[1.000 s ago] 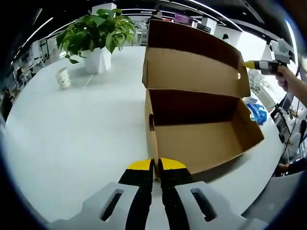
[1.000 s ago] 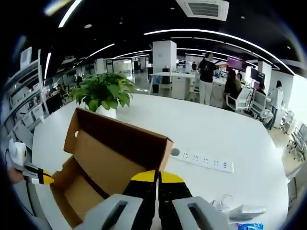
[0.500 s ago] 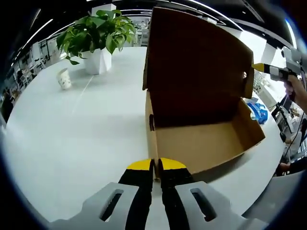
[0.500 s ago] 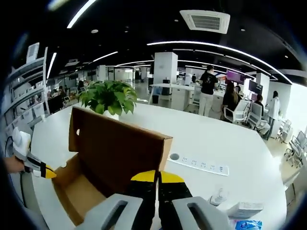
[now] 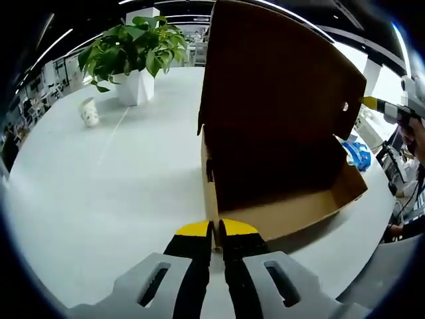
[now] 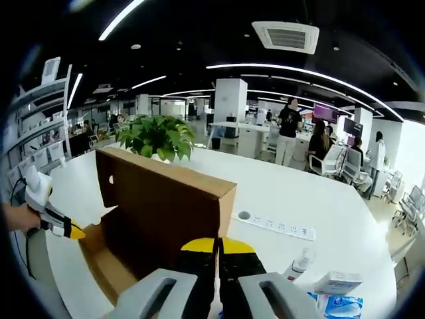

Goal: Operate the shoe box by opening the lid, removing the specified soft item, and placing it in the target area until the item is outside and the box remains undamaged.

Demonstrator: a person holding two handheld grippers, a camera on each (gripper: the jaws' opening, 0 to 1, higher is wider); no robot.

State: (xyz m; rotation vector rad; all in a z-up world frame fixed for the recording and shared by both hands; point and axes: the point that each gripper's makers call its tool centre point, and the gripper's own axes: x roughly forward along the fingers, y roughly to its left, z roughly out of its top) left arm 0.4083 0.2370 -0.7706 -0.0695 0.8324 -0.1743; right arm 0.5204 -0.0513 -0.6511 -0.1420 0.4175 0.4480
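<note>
The jaws of the left gripper (image 5: 216, 229) are seen pressed together at the bottom centre of the left gripper view, pinching the near edge of the shoe box (image 5: 279, 199). The jaws of the right gripper (image 6: 217, 247) are likewise seen pressed together at the bottom centre of the right gripper view, up against the edge of the lid (image 6: 166, 199); whether that edge is pinched between them cannot be told.

The brown cardboard shoe box is placed on the white bench (image 5: 99, 193), right of centre in the left gripper view, with its lid raised over the tray so that most of the interior is shaded. Whether any soft item lies inside cannot be told.

A potted plant (image 5: 133, 50) in a white pot is seen at the upper left of the left gripper view, with a paper cup (image 5: 87, 109) near it on the bench. In the right gripper view, a white power strip (image 6: 275, 226) is laid on the bench right of centre, and a blue packet (image 6: 335, 307) is seen at the lower right.
</note>
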